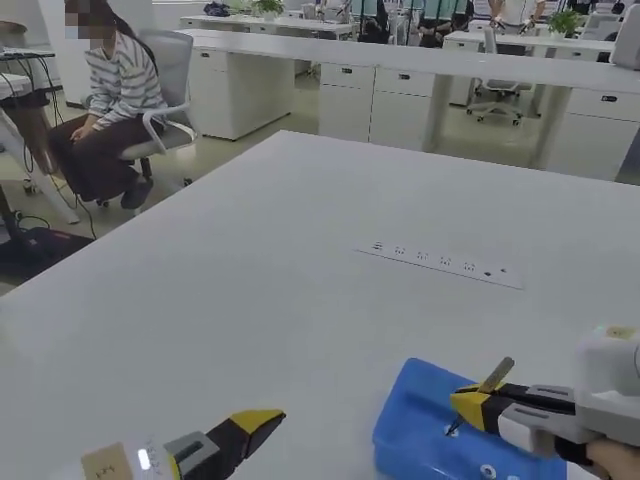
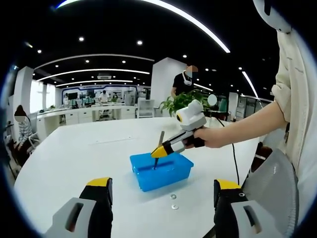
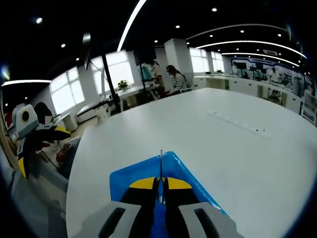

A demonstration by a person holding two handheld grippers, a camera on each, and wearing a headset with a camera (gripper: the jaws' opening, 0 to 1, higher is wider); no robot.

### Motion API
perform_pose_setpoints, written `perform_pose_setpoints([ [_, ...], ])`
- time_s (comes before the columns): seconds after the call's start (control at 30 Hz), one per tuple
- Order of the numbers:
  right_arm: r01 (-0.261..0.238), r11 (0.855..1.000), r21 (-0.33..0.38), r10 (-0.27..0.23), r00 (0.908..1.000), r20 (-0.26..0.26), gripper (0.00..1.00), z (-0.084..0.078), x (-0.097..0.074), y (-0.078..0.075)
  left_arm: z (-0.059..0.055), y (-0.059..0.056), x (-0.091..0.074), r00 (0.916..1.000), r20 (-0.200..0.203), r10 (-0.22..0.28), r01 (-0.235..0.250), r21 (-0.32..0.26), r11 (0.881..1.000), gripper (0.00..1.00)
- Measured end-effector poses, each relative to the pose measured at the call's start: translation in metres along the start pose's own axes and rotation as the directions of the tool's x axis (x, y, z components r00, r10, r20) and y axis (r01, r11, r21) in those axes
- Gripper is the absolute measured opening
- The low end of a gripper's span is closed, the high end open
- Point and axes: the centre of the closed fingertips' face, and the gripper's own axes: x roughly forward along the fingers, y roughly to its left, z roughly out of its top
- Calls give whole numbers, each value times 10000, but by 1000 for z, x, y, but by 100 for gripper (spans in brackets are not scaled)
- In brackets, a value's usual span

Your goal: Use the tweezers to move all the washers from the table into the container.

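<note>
Head view: a blue rectangular container (image 1: 410, 420) sits at the lower right of the frame on a white surface (image 1: 250, 280). The right gripper (image 1: 470, 405), yellow-tipped, enters from the right edge and is clamped on the tweezers (image 1: 495, 377), a slim metallic tool. Its long axis is tilted: the blunt end rises to the upper right, and the thin tip drops to the lower left into the container. The left gripper (image 1: 250, 425) lies at the lower left, above the surface.

Left gripper view: the left gripper (image 2: 162, 184) has its jaws spread wide, with nothing between them. At centre frame the right gripper (image 2: 163, 150) holds the tweezers (image 2: 160, 137) steeply, blunt end up and tip down inside the container (image 2: 163, 179). Two washers (image 2: 173, 197) lie on the surface just beside the container's near wall, below it in the frame.

Right gripper view: the right gripper (image 3: 161, 184) is closed on the tweezers (image 3: 161, 161), which run straight up the frame from the jaws as a fine line over the container (image 3: 181, 171). The left gripper (image 3: 29, 141) is at the left edge.
</note>
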Motion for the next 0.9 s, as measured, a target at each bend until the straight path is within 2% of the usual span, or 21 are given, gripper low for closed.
perform_pose_setpoints([
  [0.5,49,10000,-48,-52,9989,-474,2,-18,-2,4,-1,-2,0,9999,-95,-55,56,72,10000,85],
  [0.9,19,9995,-331,-41,9979,-650,3,-20,-2,4,-1,0,0,9999,-113,-30,30,72,10000,85],
])
